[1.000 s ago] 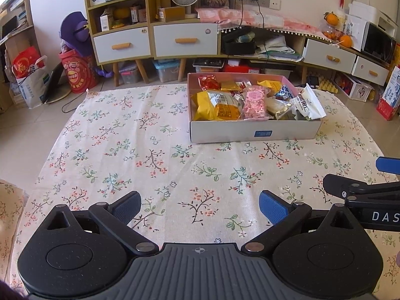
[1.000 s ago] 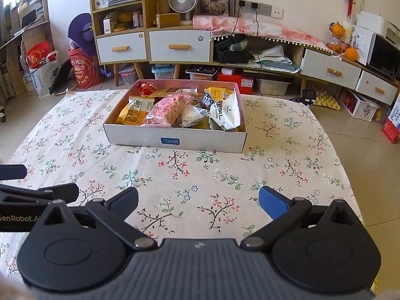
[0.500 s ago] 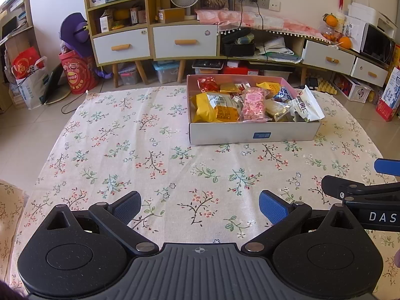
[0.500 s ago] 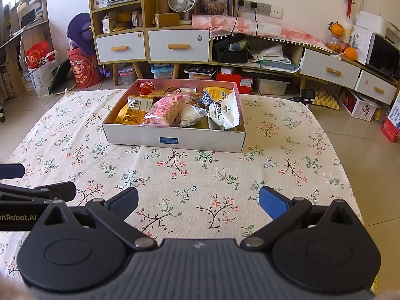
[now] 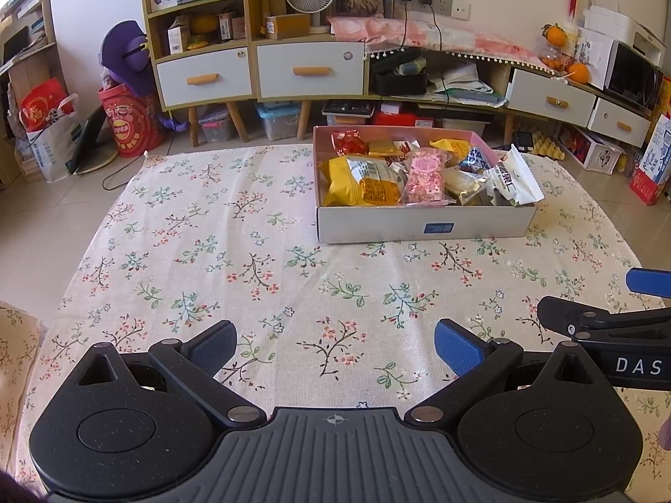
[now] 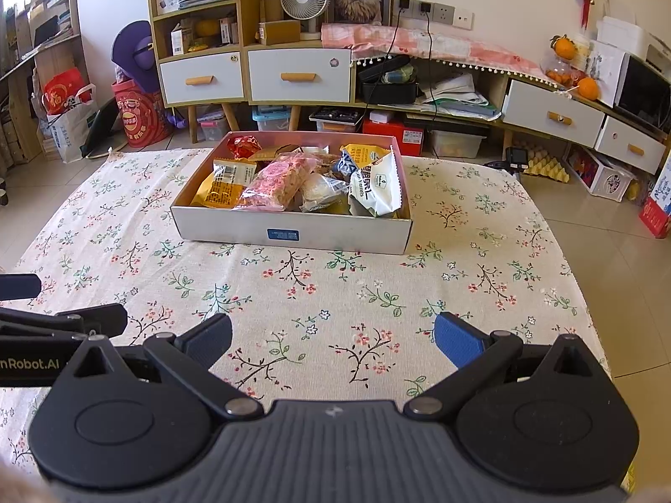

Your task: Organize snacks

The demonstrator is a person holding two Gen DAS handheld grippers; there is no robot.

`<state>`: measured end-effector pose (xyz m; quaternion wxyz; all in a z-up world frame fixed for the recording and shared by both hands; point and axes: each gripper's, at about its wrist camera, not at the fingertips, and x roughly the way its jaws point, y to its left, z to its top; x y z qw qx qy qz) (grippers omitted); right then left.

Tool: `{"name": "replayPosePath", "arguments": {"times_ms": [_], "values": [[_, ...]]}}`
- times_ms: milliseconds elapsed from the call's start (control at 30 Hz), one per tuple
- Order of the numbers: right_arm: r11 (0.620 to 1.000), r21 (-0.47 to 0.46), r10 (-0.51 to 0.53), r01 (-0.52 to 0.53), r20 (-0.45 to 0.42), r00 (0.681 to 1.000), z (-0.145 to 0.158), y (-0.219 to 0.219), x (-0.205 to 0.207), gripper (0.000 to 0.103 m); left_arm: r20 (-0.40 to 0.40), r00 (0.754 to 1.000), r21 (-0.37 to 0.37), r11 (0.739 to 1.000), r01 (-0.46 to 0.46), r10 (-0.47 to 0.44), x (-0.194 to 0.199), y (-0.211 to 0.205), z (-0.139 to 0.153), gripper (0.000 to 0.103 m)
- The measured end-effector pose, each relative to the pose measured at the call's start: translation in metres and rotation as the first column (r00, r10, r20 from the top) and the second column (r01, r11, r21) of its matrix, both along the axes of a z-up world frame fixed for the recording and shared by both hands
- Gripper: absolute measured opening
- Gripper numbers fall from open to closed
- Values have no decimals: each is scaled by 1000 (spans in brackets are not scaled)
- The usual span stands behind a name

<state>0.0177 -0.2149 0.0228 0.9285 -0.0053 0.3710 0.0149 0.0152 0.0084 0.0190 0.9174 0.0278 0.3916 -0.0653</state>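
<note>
Both the left tongs (image 5: 335, 346) and the right tongs (image 6: 333, 341) are wide open and hold nothing, hovering over the near worktop (image 5: 209, 251). One box (image 5: 419, 226) of snacks stands at the far side. I count about nine packets; some are hidden. Approach slowly and grasp one top packet by its edge.

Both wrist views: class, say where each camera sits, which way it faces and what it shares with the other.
Left wrist: sits on the left gripper, facing forward over the floral tablecloth to the snack box; jaws open, right gripper at the right edge.
Right wrist: sits on the right gripper, facing likewise; jaws open, left gripper at the left edge.
Shared: snack box, tablecloth, cabinet.
</note>
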Motion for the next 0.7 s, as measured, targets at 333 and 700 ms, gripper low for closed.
{"name": "replayPosePath", "arguments": {"times_ms": [333,700], "values": [[1000,0,0,0,0,1000,0,0,0,103,2,1000,-1,1000,1,-1,0,-1,1,101],[1000,-2,0,0,-1,1000,-1,0,0,103,-8,1000,1,1000,3,-3,0,-1,-1,101]]}}
